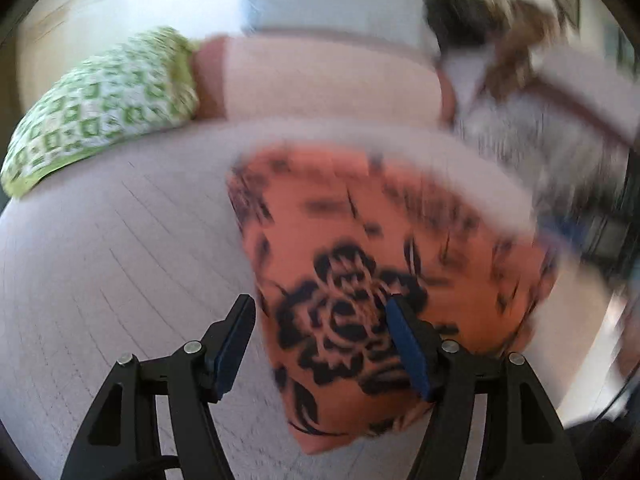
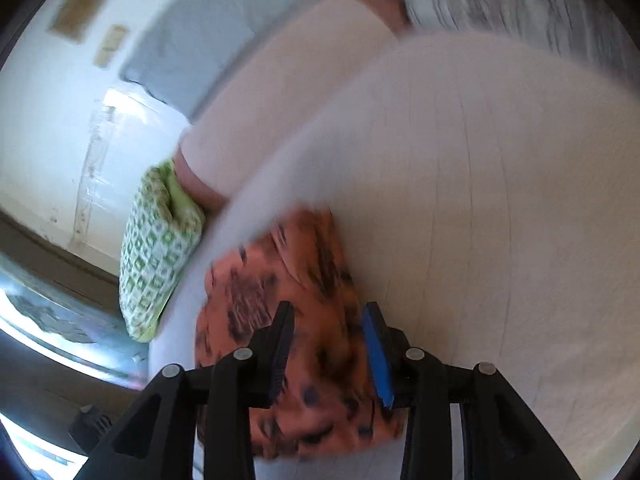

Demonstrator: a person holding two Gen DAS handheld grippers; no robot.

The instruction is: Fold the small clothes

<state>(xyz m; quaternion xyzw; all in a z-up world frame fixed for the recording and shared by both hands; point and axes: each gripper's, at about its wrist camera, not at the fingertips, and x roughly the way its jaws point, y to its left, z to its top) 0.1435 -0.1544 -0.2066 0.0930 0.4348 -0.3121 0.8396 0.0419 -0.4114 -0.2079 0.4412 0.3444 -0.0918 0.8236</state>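
Note:
An orange garment with a black rose print (image 1: 360, 272) lies on a pale lilac bed sheet (image 1: 120, 248). My left gripper (image 1: 320, 320) is open just above the garment's near part, its left finger over the sheet and its right finger over the print. In the right wrist view the same orange garment (image 2: 288, 280) lies bunched at the sheet's edge (image 2: 480, 200). My right gripper (image 2: 328, 328) is open over it, jaws apart, holding nothing. Both views are motion-blurred.
A green-and-white patterned pillow (image 1: 100, 104) lies at the bed's far left, also in the right wrist view (image 2: 156, 248). A pink cushion (image 1: 328, 76) and grey striped fabric (image 1: 540, 136) sit behind the garment. The floor shows beyond the bed's right edge (image 1: 580, 312).

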